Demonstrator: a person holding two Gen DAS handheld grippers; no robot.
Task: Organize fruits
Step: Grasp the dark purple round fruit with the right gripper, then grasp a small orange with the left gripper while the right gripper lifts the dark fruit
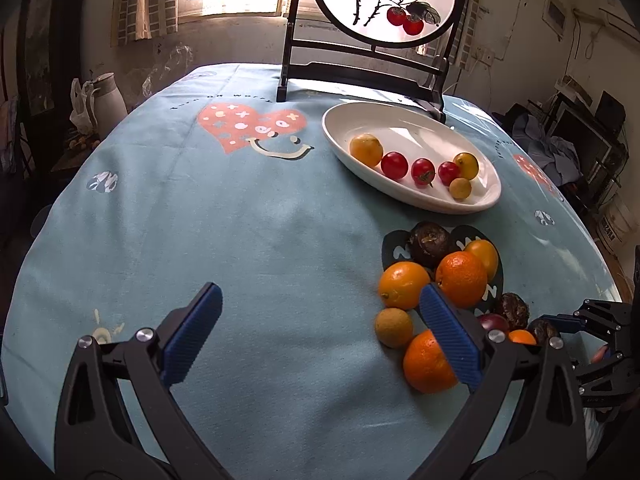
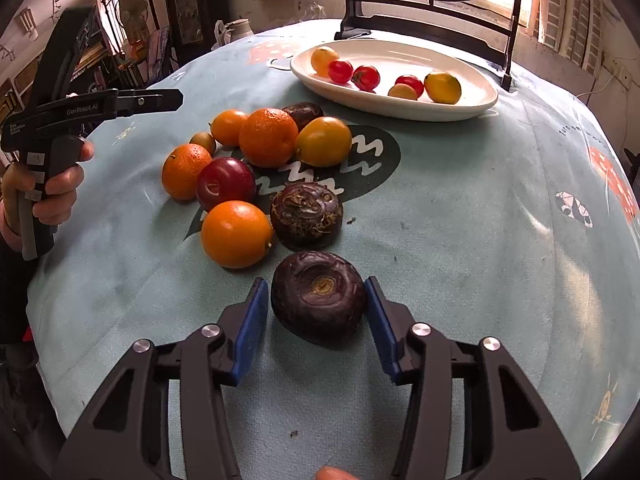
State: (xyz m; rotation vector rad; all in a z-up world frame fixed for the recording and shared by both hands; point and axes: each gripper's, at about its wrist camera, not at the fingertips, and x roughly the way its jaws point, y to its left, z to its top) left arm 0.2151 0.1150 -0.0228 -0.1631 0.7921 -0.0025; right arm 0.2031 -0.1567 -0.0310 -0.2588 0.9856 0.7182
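Note:
A pile of fruit lies on the blue tablecloth: oranges (image 2: pixel 236 234), a red plum (image 2: pixel 225 184), a yellow fruit (image 2: pixel 323 141) and dark water chestnuts (image 2: pixel 306 215). My right gripper (image 2: pixel 316 302) is open, its jaws on either side of a dark water chestnut (image 2: pixel 319 302), with small gaps. My left gripper (image 1: pixel 320 312) is open and empty above bare cloth, left of the pile; its right finger (image 1: pixel 448 332) overlaps an orange (image 1: pixel 426 362). A white oval dish (image 2: pixel 472 108) holds cherry tomatoes (image 2: pixel 366 77) and small yellow fruits (image 2: pixel 442 87). The dish also shows in the left wrist view (image 1: pixel 400 196).
A dark wooden stand (image 1: pixel 362 66) with a round painted panel stands behind the dish at the table's far edge. A white jug (image 1: pixel 106 96) sits beyond the table at the left. The left gripper with the hand on it (image 2: pixel 60 148) shows at the left of the right wrist view.

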